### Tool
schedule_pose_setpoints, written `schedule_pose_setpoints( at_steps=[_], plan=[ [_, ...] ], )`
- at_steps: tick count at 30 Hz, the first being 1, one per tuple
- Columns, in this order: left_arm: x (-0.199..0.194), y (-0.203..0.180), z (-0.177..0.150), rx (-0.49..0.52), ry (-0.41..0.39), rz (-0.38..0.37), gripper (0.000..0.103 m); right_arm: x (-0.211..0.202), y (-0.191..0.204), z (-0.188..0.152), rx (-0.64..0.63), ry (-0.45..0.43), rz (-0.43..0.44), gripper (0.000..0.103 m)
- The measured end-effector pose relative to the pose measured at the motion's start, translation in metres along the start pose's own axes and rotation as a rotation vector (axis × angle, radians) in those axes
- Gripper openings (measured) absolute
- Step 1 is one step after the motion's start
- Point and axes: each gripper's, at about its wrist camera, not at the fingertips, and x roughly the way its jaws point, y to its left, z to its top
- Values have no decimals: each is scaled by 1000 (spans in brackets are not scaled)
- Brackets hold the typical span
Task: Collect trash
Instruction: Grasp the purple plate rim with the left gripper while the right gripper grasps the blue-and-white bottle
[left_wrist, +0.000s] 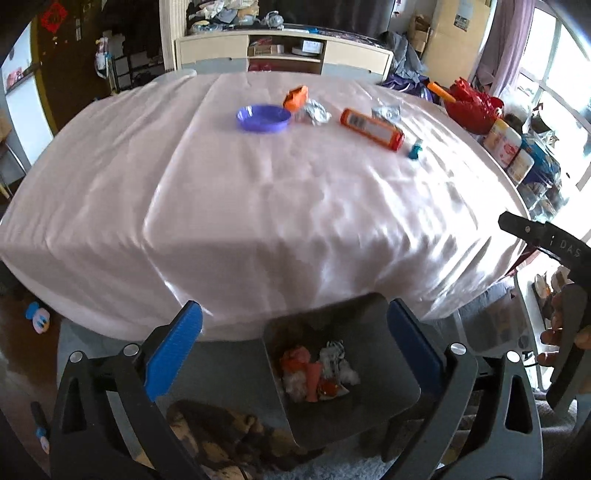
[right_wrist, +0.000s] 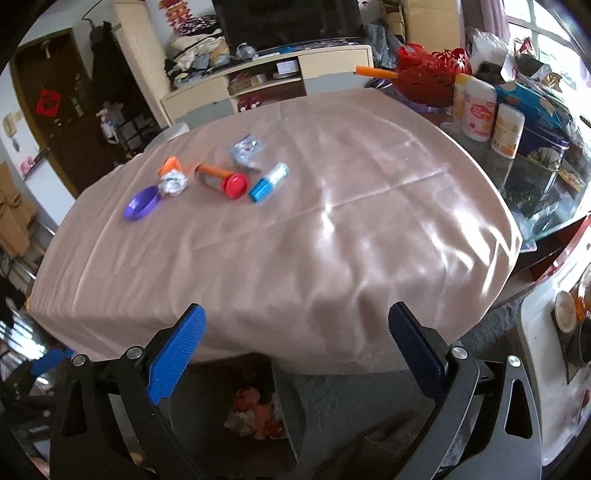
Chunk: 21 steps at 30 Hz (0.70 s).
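Jaws: both sets stand wide apart with nothing between the pads; the left gripper (left_wrist: 293, 347) and the right gripper (right_wrist: 295, 349) each fill the bottom of their own view.
Bin: a grey bin (left_wrist: 399, 406) sits on the floor below the near table edge, at lower centre in the left view, with orange and white scraps (left_wrist: 317, 369) already inside. In the right view only its inside shows, at bottom centre.
Right gripper from the side: its black body enters the left view at the right edge, with a hand (left_wrist: 565, 339) wrapped round the handle.
Table: a pink cloth (left_wrist: 258, 206) covers it, bare over the whole near half.
Remaining trash: all of it lies far up the cloth, well apart from both grippers, as a loose cluster: an orange wrapper (left_wrist: 296, 98), a foil ball (left_wrist: 316, 112), a second foil piece (left_wrist: 386, 112), an orange tube (left_wrist: 371, 128) with a red cap, a small blue-capped bottle (left_wrist: 415, 147) and a purple dish (left_wrist: 263, 118).
Key relation: the cluster sits upper centre to right in the left view, upper left in the right view. The tube's long axis runs slantwise down to the right in the left view, cap end nearest.
Nearer hand: judged roughly equal; the bottle and tube look closest to the right one.
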Motion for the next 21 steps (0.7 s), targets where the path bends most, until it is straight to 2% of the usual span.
schedule_pose_setpoints(
  at_steps=[7,9,11,17,21],
  plan=[
    [10,18,40,-4,7,45,95,11,1,37,-47,-37,-55,99],
    [17,24,55,-5,10,110,95,16,7,49,-92,-42,-79,99],
    [20,27,67,-2,0,134,95,23,10,60,-99,-35,-95,99],
    [44,29,106,18,-10,151,95,62,6,87,-33,3,-82,99],
    [66,26,128,17,-2,110,95,82,2,98,12,22,-62,95]
  ],
)
